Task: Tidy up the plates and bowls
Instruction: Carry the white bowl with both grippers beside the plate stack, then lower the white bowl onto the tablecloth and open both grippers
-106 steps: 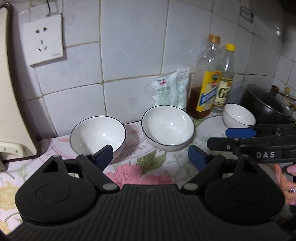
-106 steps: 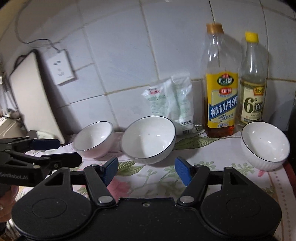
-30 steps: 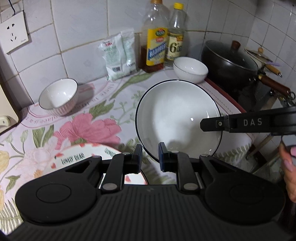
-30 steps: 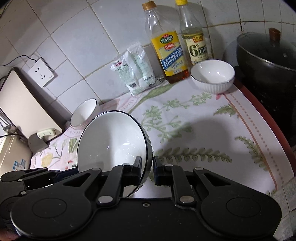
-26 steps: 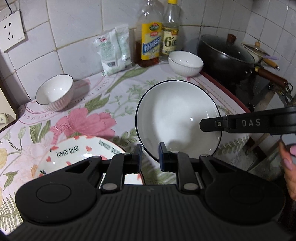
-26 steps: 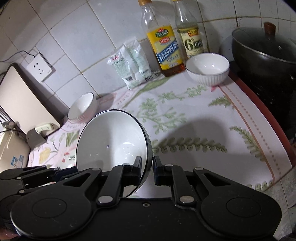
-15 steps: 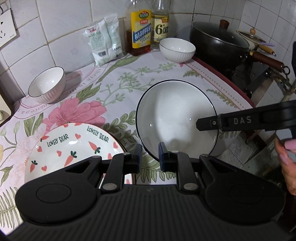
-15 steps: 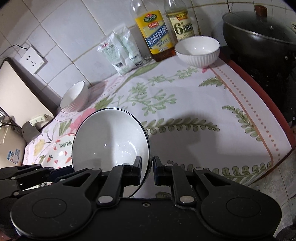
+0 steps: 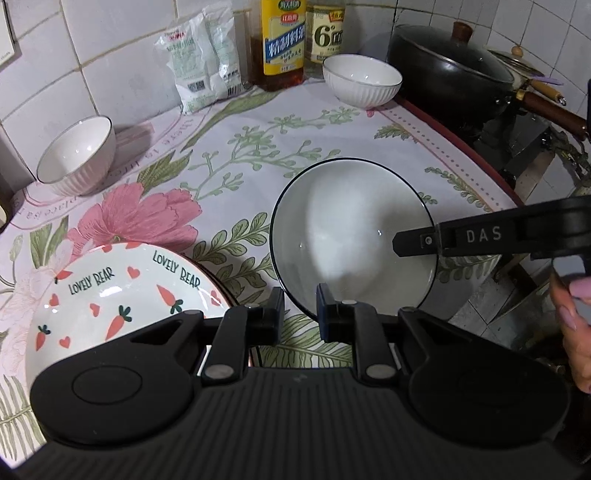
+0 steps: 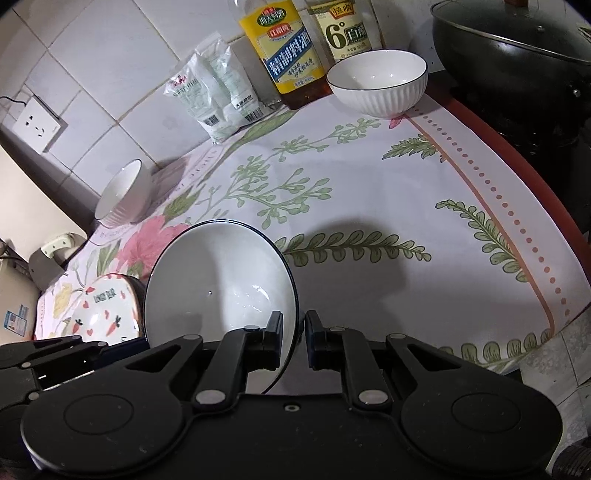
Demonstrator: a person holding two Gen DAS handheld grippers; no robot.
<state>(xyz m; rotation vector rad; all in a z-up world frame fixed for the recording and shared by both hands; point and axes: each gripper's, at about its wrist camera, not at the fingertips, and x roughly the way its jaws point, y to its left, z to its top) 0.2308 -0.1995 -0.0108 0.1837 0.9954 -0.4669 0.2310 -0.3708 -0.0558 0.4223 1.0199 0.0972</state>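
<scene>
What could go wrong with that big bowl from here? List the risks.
1. Both the left gripper and right gripper pinch only the thin rim of the big black-rimmed bowl; uneven motion could make it slip.
2. The bowl hangs near the counter's front edge; a drop might go over it.
3. The carrot plate lies close beside it; lowering could knock it.

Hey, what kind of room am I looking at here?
Most likely a home kitchen counter. A lidded black wok sits on a stove at the right, bottles of cooking wine and vinegar stand against the tiled wall, and bowls rest on a floral mat.
</scene>
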